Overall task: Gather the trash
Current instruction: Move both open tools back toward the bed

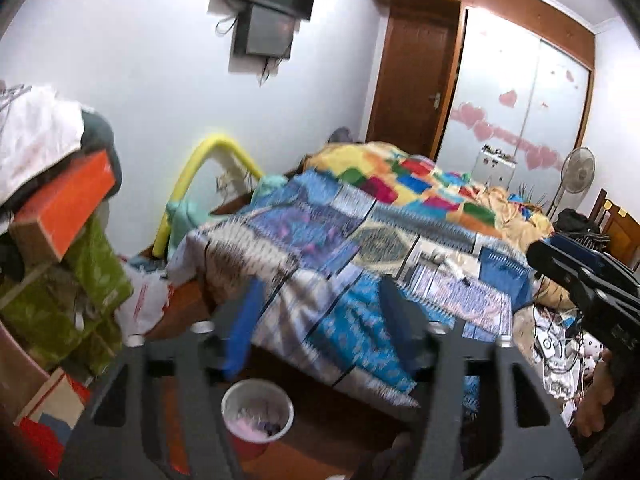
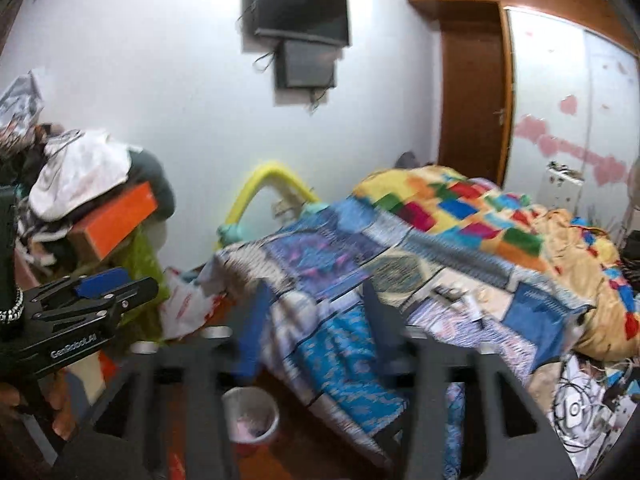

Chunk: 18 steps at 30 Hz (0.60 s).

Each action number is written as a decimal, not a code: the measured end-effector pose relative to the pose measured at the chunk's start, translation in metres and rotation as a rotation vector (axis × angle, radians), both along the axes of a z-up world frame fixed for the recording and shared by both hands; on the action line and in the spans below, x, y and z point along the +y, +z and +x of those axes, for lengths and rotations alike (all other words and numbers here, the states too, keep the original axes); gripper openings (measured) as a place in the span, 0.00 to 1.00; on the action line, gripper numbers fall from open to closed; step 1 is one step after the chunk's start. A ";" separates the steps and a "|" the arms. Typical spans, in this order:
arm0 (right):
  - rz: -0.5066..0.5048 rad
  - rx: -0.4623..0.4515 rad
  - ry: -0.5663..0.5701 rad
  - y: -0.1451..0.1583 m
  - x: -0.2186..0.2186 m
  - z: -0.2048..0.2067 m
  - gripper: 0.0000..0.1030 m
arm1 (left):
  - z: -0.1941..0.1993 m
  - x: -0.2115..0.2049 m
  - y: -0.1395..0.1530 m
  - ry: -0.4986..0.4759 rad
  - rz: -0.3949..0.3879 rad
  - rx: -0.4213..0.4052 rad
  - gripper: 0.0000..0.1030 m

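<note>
Through the left wrist camera we see our left gripper (image 1: 316,320) with its fingers spread and nothing between them. Below them, on the floor by the near corner of the bed (image 1: 360,240), stands the round red plastic bin with a pale lining (image 1: 257,412), upright, mouth up, its long axis vertical, with some pinkish scraps inside. On the bed's near edge, towards its right side, lie a few small pale bits of litter (image 1: 452,264); blur keeps us from telling what they are or which way they point. Our right gripper (image 1: 576,280) shows at the right edge.

Through the right wrist camera, our right gripper (image 2: 316,320) also has its fingers spread and empty. The same bin (image 2: 251,420) sits upright on the floor near the bed's front corner, and the litter (image 2: 460,300) rests on the patterned blue bedspread (image 2: 340,264). Our left gripper (image 2: 100,292) shows at the left, beside a leaning pile with an orange box (image 2: 116,224).

Our judgement of the risks: the left arm could brush that tilted pile and topple it; fingers could pinch bedspread along with litter; a careless reach down could tip the light bin.
</note>
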State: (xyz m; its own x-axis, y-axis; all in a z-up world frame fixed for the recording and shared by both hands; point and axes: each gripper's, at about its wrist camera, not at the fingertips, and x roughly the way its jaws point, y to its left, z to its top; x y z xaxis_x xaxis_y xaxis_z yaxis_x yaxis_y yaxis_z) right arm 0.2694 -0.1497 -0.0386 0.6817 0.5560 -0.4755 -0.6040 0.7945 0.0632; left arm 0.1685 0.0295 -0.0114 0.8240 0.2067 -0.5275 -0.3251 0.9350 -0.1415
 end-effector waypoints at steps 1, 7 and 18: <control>0.017 -0.019 -0.026 0.004 -0.008 0.002 0.74 | 0.005 -0.005 0.005 -0.004 0.007 -0.014 0.69; 0.025 -0.054 -0.133 0.012 -0.038 0.024 0.77 | 0.037 -0.026 0.014 -0.050 0.021 -0.050 0.80; 0.016 -0.014 -0.246 -0.004 -0.091 0.086 0.77 | 0.133 -0.073 0.002 -0.172 0.024 -0.018 0.80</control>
